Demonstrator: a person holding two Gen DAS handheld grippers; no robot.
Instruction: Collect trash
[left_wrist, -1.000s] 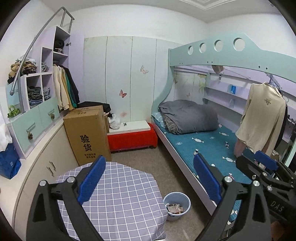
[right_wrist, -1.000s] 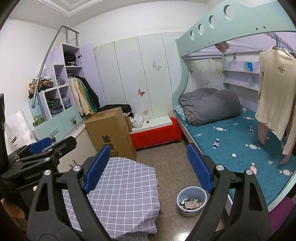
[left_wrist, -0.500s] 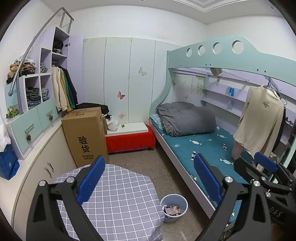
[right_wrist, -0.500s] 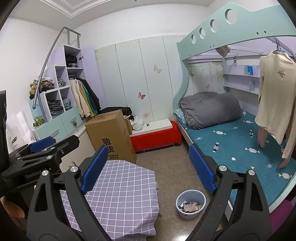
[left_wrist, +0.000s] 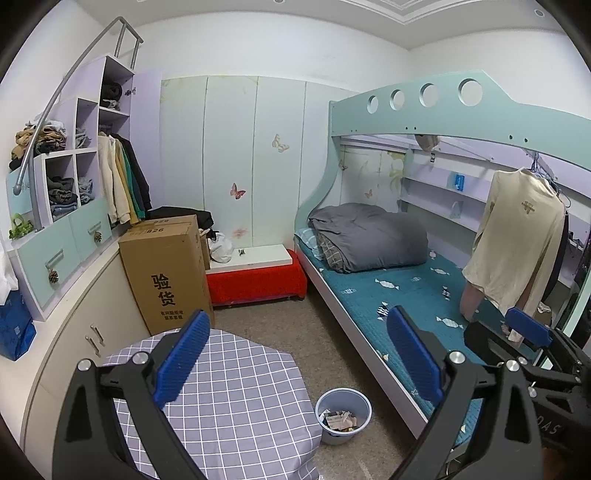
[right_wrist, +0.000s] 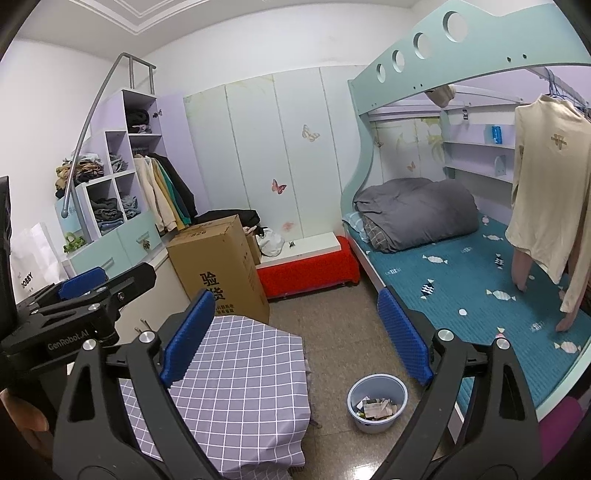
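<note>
**Both grippers empty, bin waiting on the floor**

Bunk bed (left_wrist: 399, 295) along the right wall; cardboard box (left_wrist: 166, 273) against the cabinets on the left. Small table under a checked cloth (left_wrist: 229, 402) in the near foreground, nothing on it.

Since a second ago: view has drifted slightly, no real approach to anything.

Waste bin (left_wrist: 343, 413) stands on the floor between the table's right edge and the bed frame, paper scraps inside.

Left gripper (left_wrist: 295, 365) and right gripper (right_wrist: 295, 339): jaws spread wide, nothing between them.

No loose trash visible on the floor, though the fisheye edges are poor. Likely the bin itself is the next target.
</note>
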